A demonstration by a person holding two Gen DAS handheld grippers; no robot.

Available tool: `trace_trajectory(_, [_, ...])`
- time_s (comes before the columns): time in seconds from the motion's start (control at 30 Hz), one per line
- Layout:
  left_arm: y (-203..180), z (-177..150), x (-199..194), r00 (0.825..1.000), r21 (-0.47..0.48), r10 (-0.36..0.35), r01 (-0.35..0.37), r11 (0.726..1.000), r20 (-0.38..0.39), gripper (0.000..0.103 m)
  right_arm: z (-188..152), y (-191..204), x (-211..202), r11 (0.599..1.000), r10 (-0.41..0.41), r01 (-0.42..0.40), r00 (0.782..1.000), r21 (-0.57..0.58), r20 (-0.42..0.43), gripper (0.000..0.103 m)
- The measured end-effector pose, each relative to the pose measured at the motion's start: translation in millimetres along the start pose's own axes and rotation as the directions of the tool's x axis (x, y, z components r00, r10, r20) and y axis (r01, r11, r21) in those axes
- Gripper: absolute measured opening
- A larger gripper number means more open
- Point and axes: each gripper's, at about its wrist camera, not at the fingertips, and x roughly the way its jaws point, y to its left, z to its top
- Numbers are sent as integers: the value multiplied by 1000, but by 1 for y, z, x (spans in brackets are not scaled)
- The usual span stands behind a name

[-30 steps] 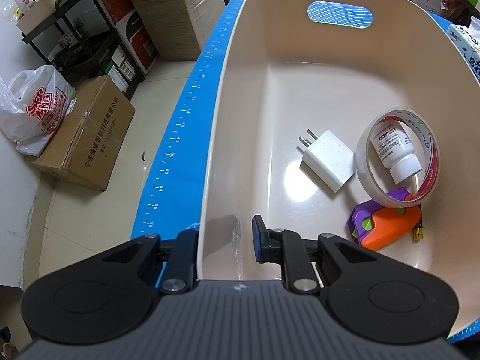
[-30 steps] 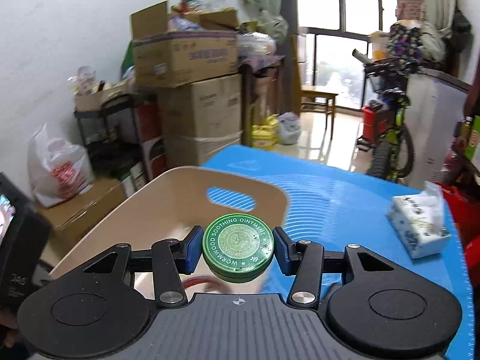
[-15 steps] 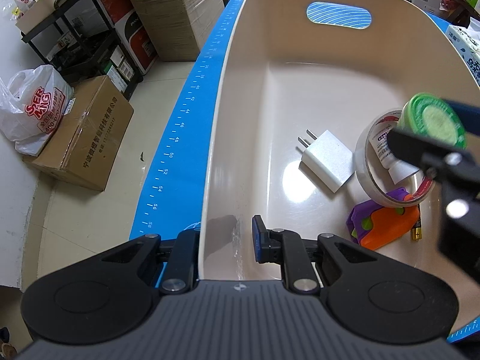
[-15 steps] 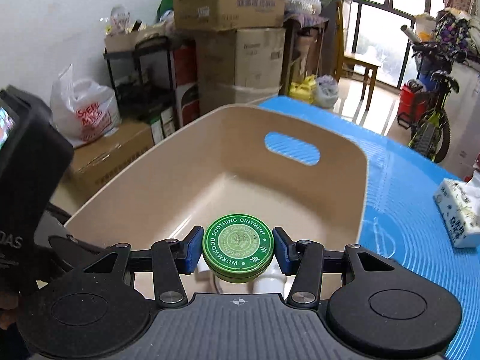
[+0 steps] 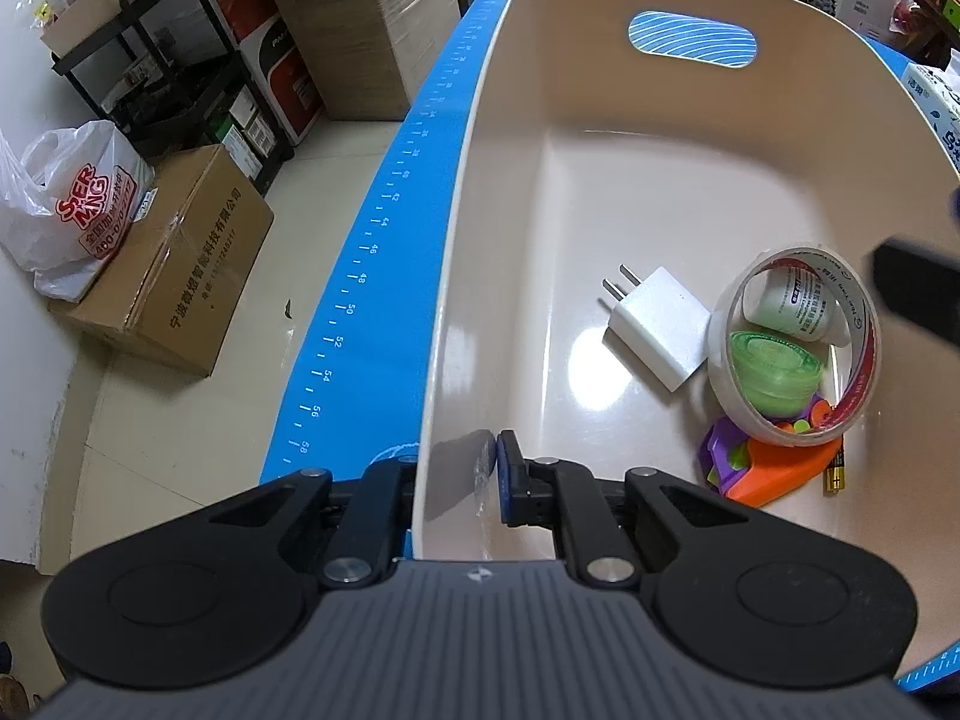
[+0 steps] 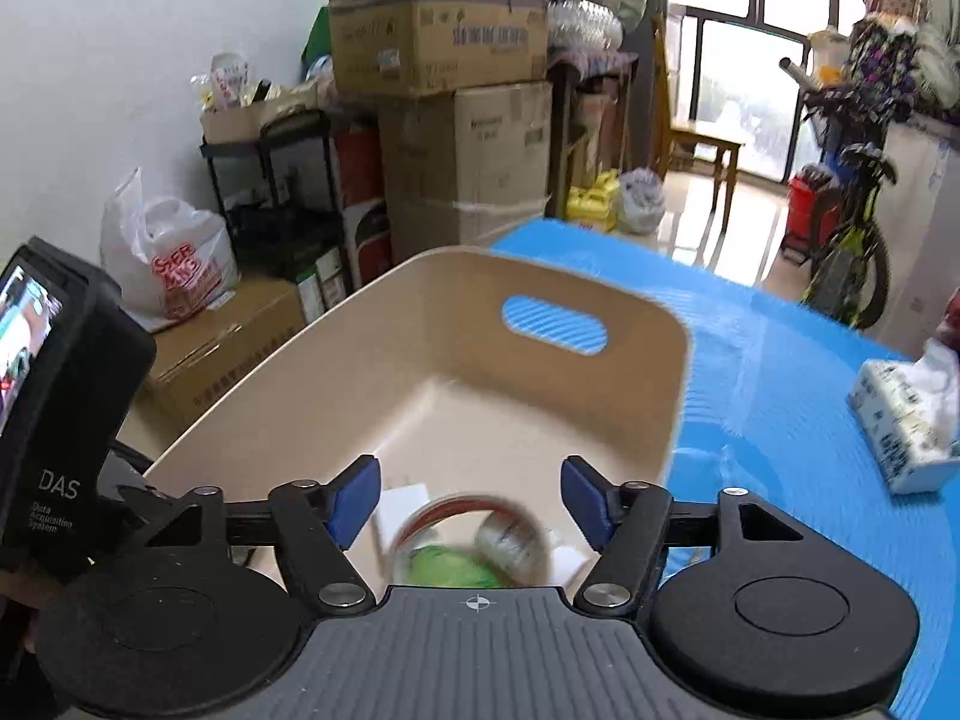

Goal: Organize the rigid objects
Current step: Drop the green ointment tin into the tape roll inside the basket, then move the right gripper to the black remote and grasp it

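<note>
Bright, even indoor lighting. Strong daylight from the window [image 6: 744,102], blown out white. Glare patch on the tub floor [image 5: 591,354]. Strong fisheye bending at the edges, dark corners. Left view sharp; right view motion-blurred, most over the tape roll [image 6: 468,540] and tissue pack [image 6: 906,426].

Rigid objects gathered at the near right of a beige bin

The beige bin [image 5: 600,192] sits on the blue mat, its handle cut-out at the far end. A white plug adapter [image 5: 657,327] lies flat, prongs pointing far-left. Just right of it, a tape roll [image 5: 723,360] rings a blurred green tin [image 5: 774,369] and a white bottle [image 5: 792,303] lying on its side. Under the roll's near edge rests a purple-and-orange toy [image 5: 762,474], with a battery [image 5: 835,471] beside it.
</note>
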Motion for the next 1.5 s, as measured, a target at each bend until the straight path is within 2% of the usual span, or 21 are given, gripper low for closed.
trace_trajectory(0.1, [2,0,0,1000,-2,-5,5,1000,3,13,-2,-14,-12,998,-69,69,997,5,33,79])
trace_trajectory(0.2, [3,-1,-1,1000,-3,-8,8,1000,6,13,-7,-42,-19,986,-158,157,987,60,20,79])
trace_trajectory(0.3, [4,-1,-1,1000,-6,-12,12,1000,6,12,-17,-73,-19,956,-253,255,967,142,-32,79])
trace_trajectory(0.4, [4,-1,-1,1000,-6,-12,12,1000,7,12,-32,-103,-9,919,-295,319,946,232,-133,79])
trace_trajectory(0.53, [4,-1,-1,1000,-6,-12,12,1000,6,12,-51,-126,9,897,-259,327,934,298,-246,79])
trace_trajectory(0.7, [4,0,-1,1000,-5,-11,11,1000,6,12,-61,-121,33,911,-223,307,928,274,-298,79])
trace_trajectory(0.9, [4,0,-1,1000,-4,-10,10,1000,7,12,-70,-111,59,917,-210,313,905,246,-370,73])
trace_trajectory(1.07, [4,0,-1,1000,-5,-10,10,1000,7,12,-74,-108,70,915,-229,333,894,228,-385,72])
trace_trajectory(1.13, [4,0,-1,1000,-4,-10,10,1000,7,12,-75,-110,71,911,-229,334,897,242,-377,71])
trace_trajectory(1.23, [4,0,-1,1000,-4,-9,9,1000,7,12,-75,-109,68,914,-217,320,905,250,-366,60])
trace_trajectory(1.4, [3,1,-1,1000,-6,-11,11,1000,7,12,-76,-111,63,909,-199,310,909,277,-365,56])
trace_trajectory(1.5, [3,1,-1,1000,-6,-10,10,1000,8,12,-78,-113,59,907,-216,323,908,270,-360,54])
